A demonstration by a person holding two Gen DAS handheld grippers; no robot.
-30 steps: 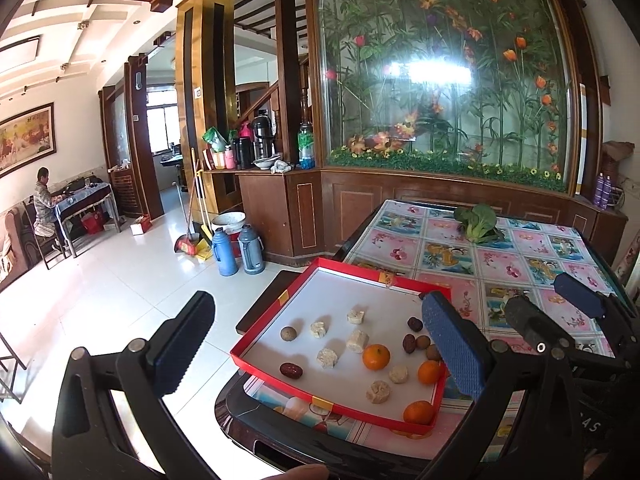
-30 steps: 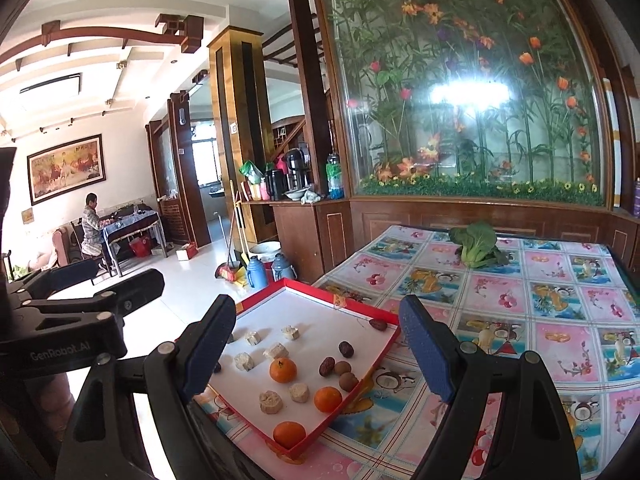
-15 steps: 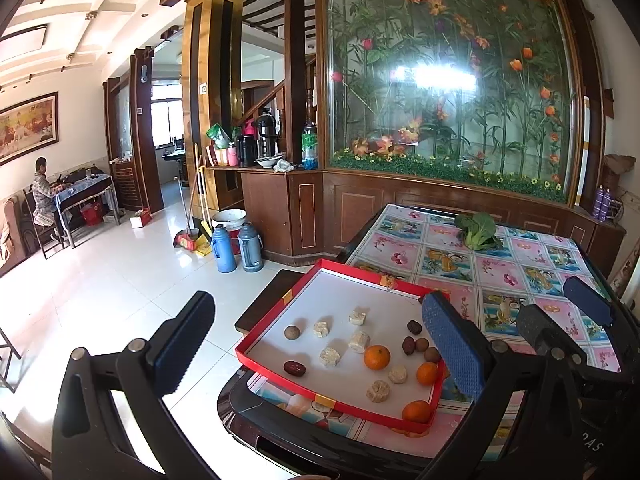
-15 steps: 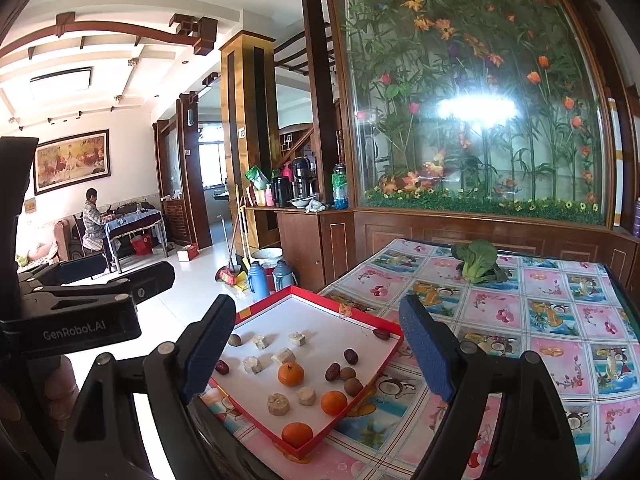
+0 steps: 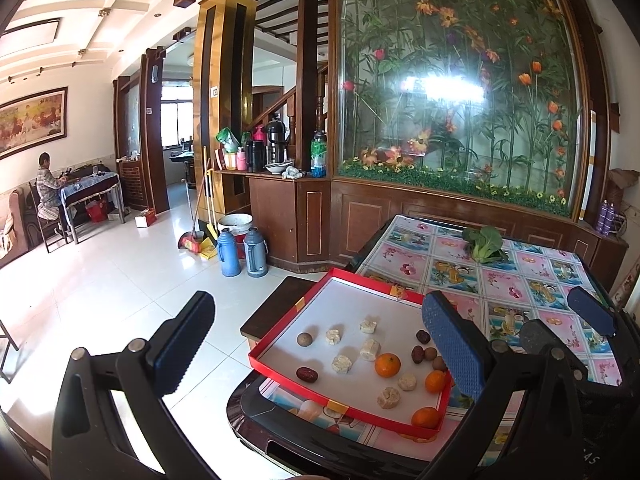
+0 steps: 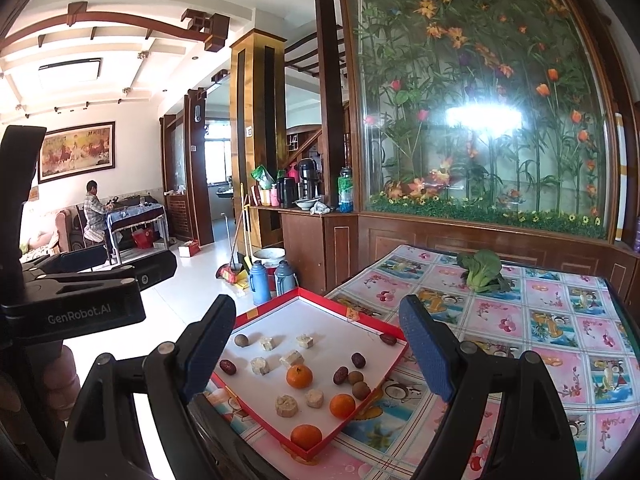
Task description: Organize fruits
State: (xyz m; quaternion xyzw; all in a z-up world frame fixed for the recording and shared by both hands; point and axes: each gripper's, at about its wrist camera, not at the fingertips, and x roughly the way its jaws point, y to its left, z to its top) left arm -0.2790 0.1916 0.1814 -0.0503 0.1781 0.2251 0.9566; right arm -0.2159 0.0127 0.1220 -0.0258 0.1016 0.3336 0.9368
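A red-rimmed white tray lies on the near left corner of the table. It holds three oranges, the middle one near the centre, several dark red dates, brown round fruits and pale cake pieces. My left gripper is open and empty, above and short of the tray. My right gripper is open and empty, also short of the tray. The right gripper shows at the right of the left wrist view.
A green leafy vegetable lies at the far side of the flowered tablecloth. One date sits by the tray's far right rim. Two thermos flasks and a broom stand on the floor. A wooden cabinet with a glass flower panel stands behind.
Both grippers have risen and pulled back a little, so the tray sits lower and smaller in view. Nothing on the tray has moved.
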